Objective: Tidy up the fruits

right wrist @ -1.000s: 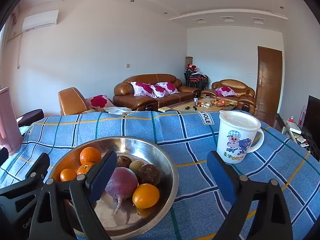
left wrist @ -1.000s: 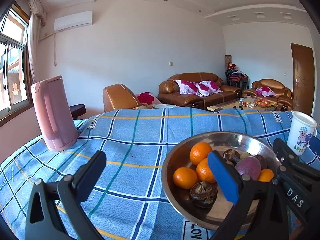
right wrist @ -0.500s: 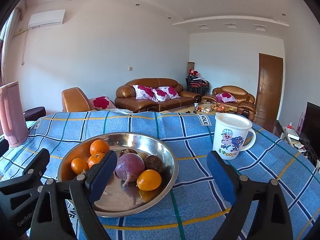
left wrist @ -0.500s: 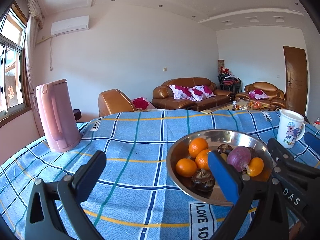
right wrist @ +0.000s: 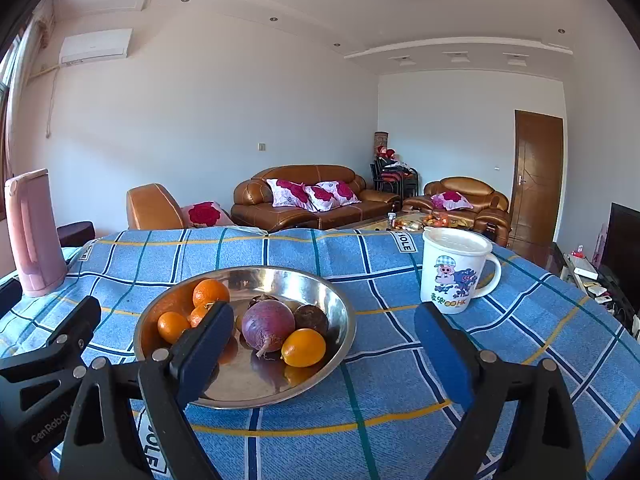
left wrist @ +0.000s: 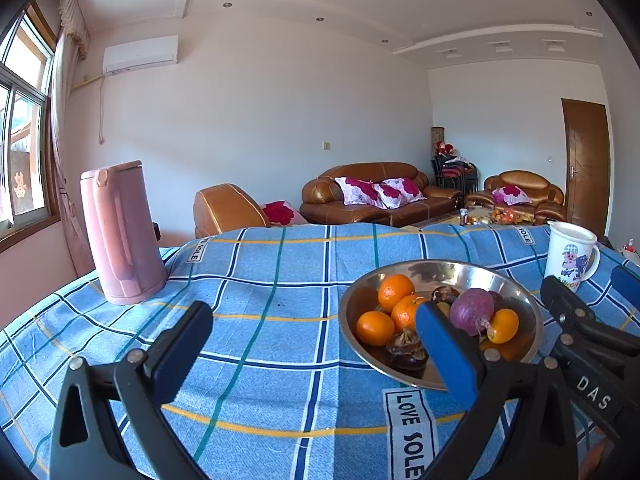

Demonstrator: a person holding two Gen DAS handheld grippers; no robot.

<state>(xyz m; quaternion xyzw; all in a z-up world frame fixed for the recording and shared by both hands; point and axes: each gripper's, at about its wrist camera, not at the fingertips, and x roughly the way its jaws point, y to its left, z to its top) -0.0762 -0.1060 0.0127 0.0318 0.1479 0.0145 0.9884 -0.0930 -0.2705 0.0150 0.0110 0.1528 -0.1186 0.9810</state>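
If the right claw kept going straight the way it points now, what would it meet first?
Probably bare tablecloth: the open right claw is aimed at the gap between the steel bowl and the cartoon mug. The bowl's rim lies nearest; depth is unclear.

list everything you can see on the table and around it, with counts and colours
metal bowl: 1, silver, middle of the table
oranges: 3, orange, left part of the bowl
purple root vegetable: 1, purple, bowl centre
yellow-orange fruit: 1, near right of the bowl
dark brown fruits: at least 3, in the bowl
mug: 1, white with cartoon print, right of the bowl
kettle: 1, pink, far left of the table
tablecloth: 1, blue checked
sofas: brown leather, behind the table
left hand-held gripper: black and blue, open, empty
right hand-held gripper: black and blue, open, empty
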